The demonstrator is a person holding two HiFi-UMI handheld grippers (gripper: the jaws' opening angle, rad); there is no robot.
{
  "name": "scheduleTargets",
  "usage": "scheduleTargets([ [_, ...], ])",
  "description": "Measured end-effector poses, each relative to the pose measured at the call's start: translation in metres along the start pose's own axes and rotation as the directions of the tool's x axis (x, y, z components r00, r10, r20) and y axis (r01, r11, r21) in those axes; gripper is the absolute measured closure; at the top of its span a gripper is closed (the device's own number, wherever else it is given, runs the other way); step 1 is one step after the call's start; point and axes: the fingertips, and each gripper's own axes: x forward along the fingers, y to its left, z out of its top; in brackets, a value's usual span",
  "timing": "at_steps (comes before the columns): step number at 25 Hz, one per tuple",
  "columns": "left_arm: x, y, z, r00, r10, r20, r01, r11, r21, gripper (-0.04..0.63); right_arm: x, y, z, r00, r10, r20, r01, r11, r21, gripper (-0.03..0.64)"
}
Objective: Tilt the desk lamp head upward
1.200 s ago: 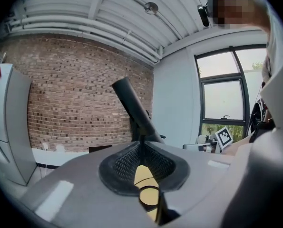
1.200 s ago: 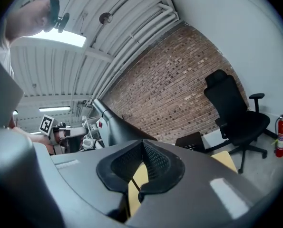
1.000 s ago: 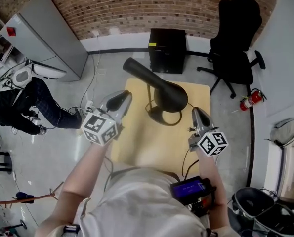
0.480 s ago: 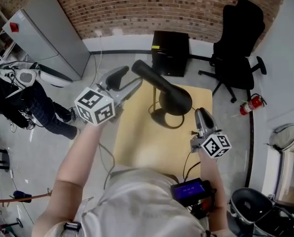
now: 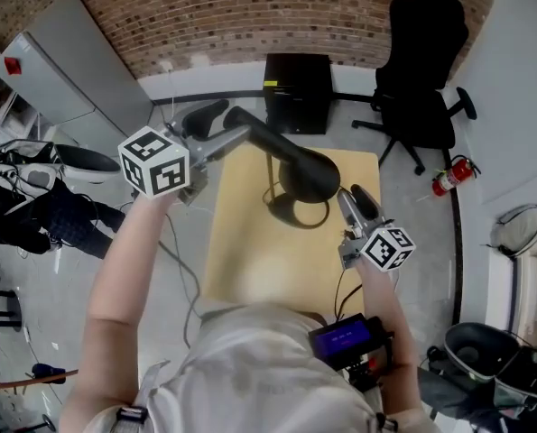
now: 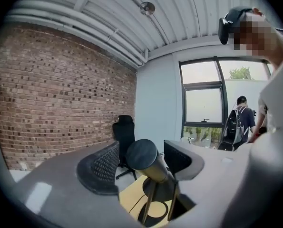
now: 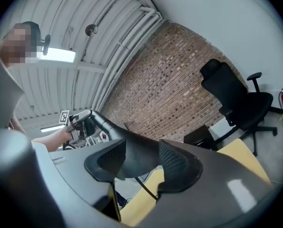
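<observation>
My left tool (image 5: 221, 124) is opening wide round the thin end of the lamp head (image 5: 297, 162), and my right tool (image 5: 349, 198) is opening at its fat end, ready to tip it.

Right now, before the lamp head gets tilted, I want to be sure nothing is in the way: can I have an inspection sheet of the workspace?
Surface: wooden table, bare apart from the lamp.
Job's things: black desk lamp standing on the table, its head sloping.
Clutter: nothing seen.
Grippers: left gripper opening, the head's narrow end between its fingers; right gripper opening, the head's wide end between its fingers.
Cables: lead from right gripper to device at the person's waist.
Surroundings: brick wall, office chair, fire extinguisher, black cabinet, a person at left.
</observation>
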Motion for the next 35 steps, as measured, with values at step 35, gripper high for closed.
scheduleTargets([
  [35, 0.027, -0.019, -0.025, 0.877, -0.372, -0.305, 0.409, 0.910, 0.066, 0.364, 0.055, -0.007, -0.019, 0.982, 0.173, -0.071, -0.138, 0.927, 0.348, 0.328],
])
